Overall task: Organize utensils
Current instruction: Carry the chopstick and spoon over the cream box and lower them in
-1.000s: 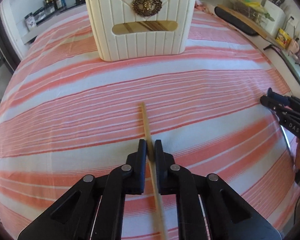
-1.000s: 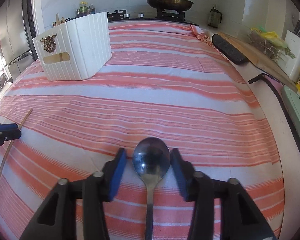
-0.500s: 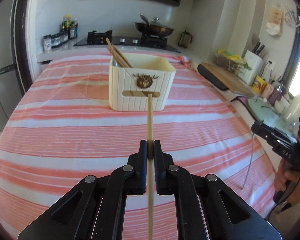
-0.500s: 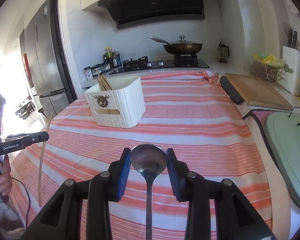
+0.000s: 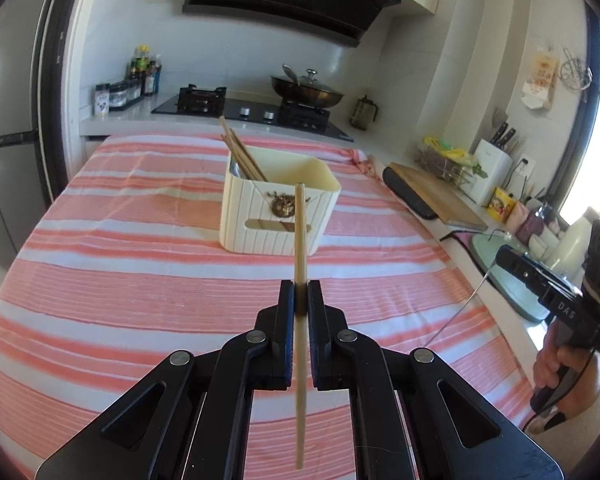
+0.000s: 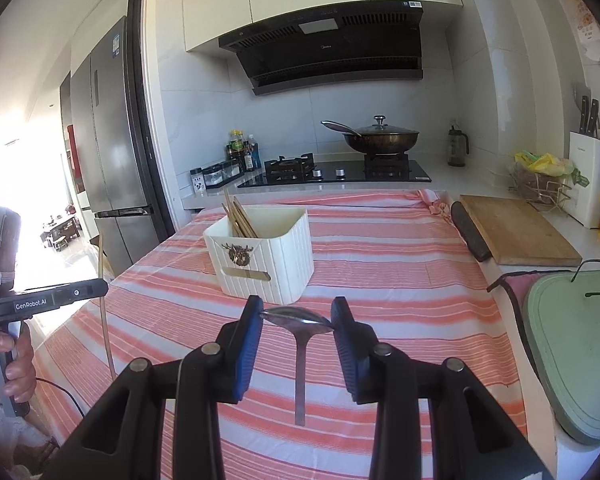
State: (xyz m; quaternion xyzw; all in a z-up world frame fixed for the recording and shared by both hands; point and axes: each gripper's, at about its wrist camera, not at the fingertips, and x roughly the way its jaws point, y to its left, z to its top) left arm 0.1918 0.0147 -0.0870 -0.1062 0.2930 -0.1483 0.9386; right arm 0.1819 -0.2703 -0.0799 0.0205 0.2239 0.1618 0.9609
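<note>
Chopstick (image 5: 300,240) is pinched in the left gripper (image 5: 300,300), spoon (image 6: 296,318) clamped by its bowl in the right gripper (image 6: 296,320); both are lifted. Next, I judge: lower each into the box (image 6: 276,264).

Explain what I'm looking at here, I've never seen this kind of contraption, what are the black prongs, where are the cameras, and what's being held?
There is no robot here. A person holds a handheld gripper in each hand, and each carries a wide-angle camera looking forward along its two fingers. That is why black prongs fill the bottom of both pictures.

The left wrist view shows the left gripper clamped on a wooden chopstick, lifted off the surface. The right wrist view shows the right gripper pinching a metal spoon by its bowl, handle hanging down.

Each camera also catches the other gripper at the picture's edge.

Ahead, on a striped pink and white cloth, stands a cream utensil holder with several chopsticks already leaning inside. Behind it is a stove with a lidded pan.
</note>
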